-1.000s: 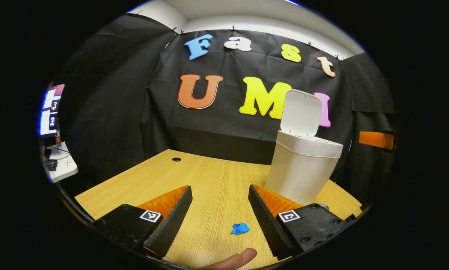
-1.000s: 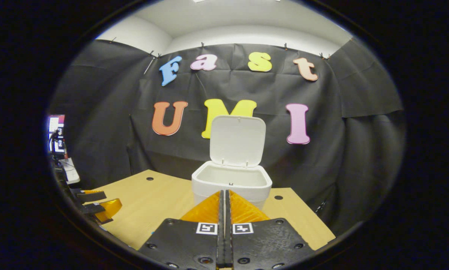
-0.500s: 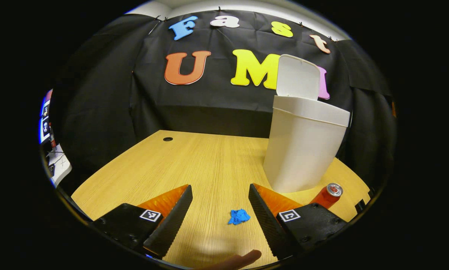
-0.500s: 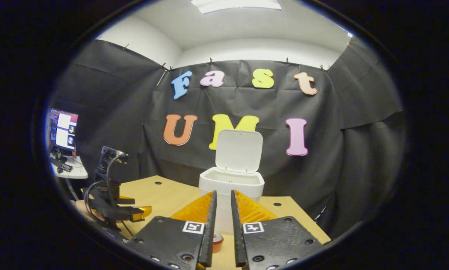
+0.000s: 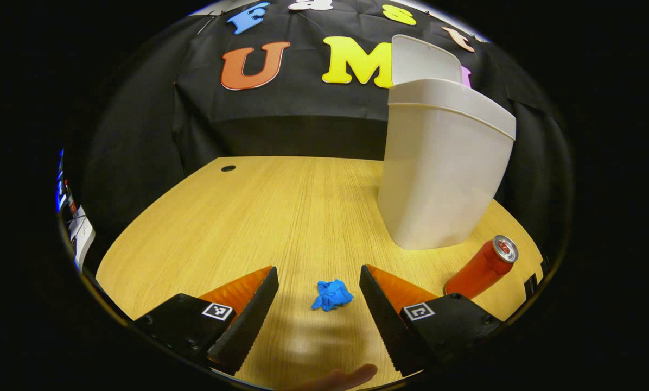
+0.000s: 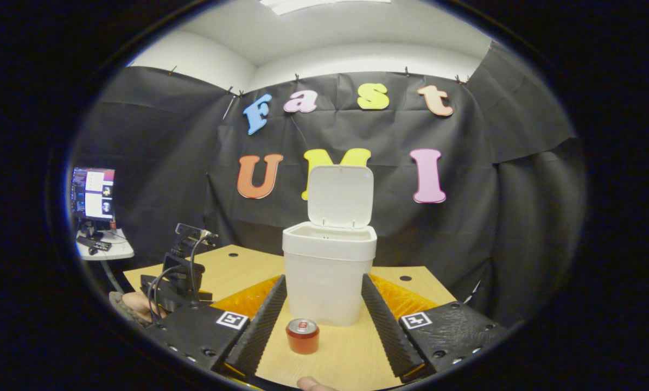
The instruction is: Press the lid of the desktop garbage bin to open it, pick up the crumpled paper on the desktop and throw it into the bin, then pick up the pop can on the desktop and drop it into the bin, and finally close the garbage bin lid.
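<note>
Crumpled paper point(image 5: 331, 295) sits on the surface point(image 5: 281, 217), right between your left gripper point(image 5: 318, 296) jaws, which are spread wide and touch nothing. Expect it to be near weightless and soft; it should squash rather than slip, so close across the middle of the wad, low down, jaw tips nearly on the wood. A light squeeze should do.

Pop can point(image 6: 303, 336) stands upright just in front of the garbage bin point(image 6: 329, 277), framed by your right gripper point(image 6: 323, 320), jaws also spread, nothing held. Thin metal, smooth and round: probably slick and easy to dent or tip. I'd take it mid-body, jaws square to the wall.

Bin lid point(image 6: 339, 196) stands up, mouth open; bin looks like light plastic, so a knock could shift it.

Surface is pale wood grain with cable holes near the back. Black cloth booth walls behind, a side table with a monitor point(image 6: 93, 193) off to the left.
</note>
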The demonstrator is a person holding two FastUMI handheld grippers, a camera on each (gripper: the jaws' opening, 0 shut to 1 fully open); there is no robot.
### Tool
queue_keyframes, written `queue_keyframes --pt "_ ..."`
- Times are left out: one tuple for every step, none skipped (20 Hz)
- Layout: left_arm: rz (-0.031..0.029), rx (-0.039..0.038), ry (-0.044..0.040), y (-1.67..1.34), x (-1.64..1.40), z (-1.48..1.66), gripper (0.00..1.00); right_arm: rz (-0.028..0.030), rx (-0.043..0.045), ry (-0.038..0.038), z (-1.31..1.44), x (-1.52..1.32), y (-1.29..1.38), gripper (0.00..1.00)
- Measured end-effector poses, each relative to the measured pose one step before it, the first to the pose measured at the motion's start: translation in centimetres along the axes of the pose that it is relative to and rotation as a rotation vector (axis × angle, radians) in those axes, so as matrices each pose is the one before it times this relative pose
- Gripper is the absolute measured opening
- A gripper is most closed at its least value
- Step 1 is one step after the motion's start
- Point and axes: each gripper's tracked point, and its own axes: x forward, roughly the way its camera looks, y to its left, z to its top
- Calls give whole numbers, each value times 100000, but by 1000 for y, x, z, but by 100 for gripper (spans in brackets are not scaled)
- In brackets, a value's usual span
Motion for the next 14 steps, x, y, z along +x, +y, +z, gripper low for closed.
queue_keyframes --pt "-1278 1059 1323 -377 365 -437 98 692 43 925 -543 166 198 94" --pt "-100 1284 1032 -33 237 -333 98 698 -439 1030 -530 140 172 94" --pt "364 660 1126 67 192 -338 98 135 -948 1181 -539 200 -13 96" --pt "-186 -470 1708 -120 385 -414 98 -585 -1190 1392 -481 191 -68 96" --pt "-1364 -1015 2788 -105 380 -492 98 -911 -733 1462 -642 254 -205 95" --pt "-1872 -988 2384 -180 186 -393 98 -189 -2 1377 -420 170 -8 95" --pt "394 618 1000 118 254 -299 98 257 256 1237 -506 168 105 98" --pt "1564 1928 256 285 335 -191 98 55 266 873 -245 98 17 95" --pt "1728 1708 574 53 295 -509 96 -340 125 729 -324 104 -216 95" --pt "1250 931 926 16 276 -376 96 -570 586 409 -171 51 -250 95" --pt "-1297 -757 1601 -371 167 -563 96 -1186 1269 506 -246 187 -493 95" --pt "389 73 77 -153 -36 -80 95 -1876 1266 1081 -322 343 -723 95" --pt "505 549 -586 311 282 73 93 -2544 2007 865 -326 376 -960 95" --pt "434 586 133 260 71 27 90 -1837 3635 1426 -391 411 -905 98"
